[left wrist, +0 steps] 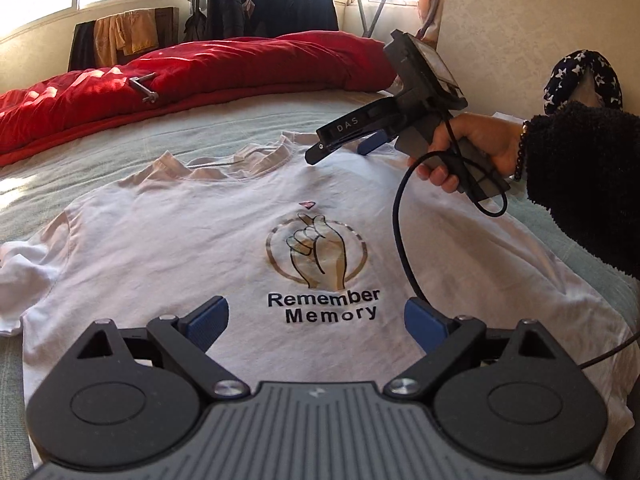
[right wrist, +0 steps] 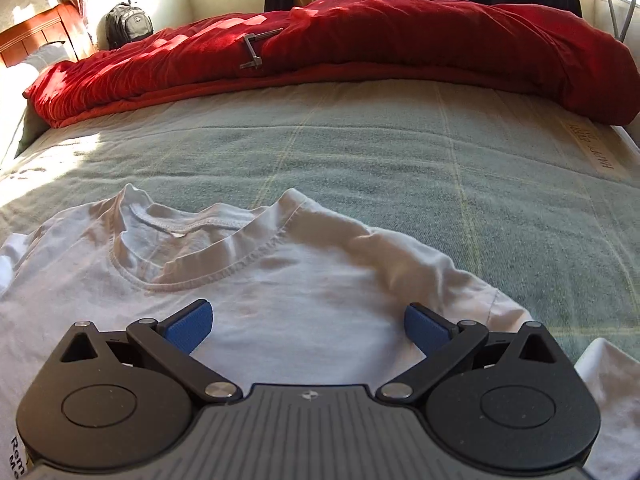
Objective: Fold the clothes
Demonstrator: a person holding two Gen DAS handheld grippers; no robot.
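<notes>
A bed (right wrist: 360, 152) covered with a pale green towelling blanket with faint yellow check lines fills both views, sunlit in patches at its left side. Along its far edge lies a bunched red quilt (right wrist: 360, 40), and on the quilt rests a small grey metal crank-shaped piece (right wrist: 256, 50). Behind the bed, under bright windows, dark jackets (left wrist: 276, 4) hang on a rack, with yellow-orange cloths (left wrist: 128, 32) draped beside them; a dark backpack (right wrist: 128, 24) stands in the corner next to a wooden headboard (right wrist: 36, 36), and the cream wall (left wrist: 520, 32) on the right is textured. A white T-shirt (left wrist: 180, 248) lies spread face up on the blanket, collar toward the quilt, its chest printed with a finger-heart emblem and the words "Remember Memory"; the sleeve at the left of the left wrist view is rumpled and partly bunched. The left tool (left wrist: 316, 322) is over the shirt's lower front just below the print, its blue pads wide apart with nothing between them. The right tool (right wrist: 308, 326) is over the shirt's shoulder area just below the collar, also spread wide and empty; in the left wrist view it appears from the side, gripped by a hand (left wrist: 468, 148) in a dark fleecy sleeve (left wrist: 584, 184) with a beaded bracelet, and a black cable (left wrist: 400, 216) loops from its handle down across the shirt's right side. Behind the hand sits a navy item with white stars (left wrist: 584, 76).
</notes>
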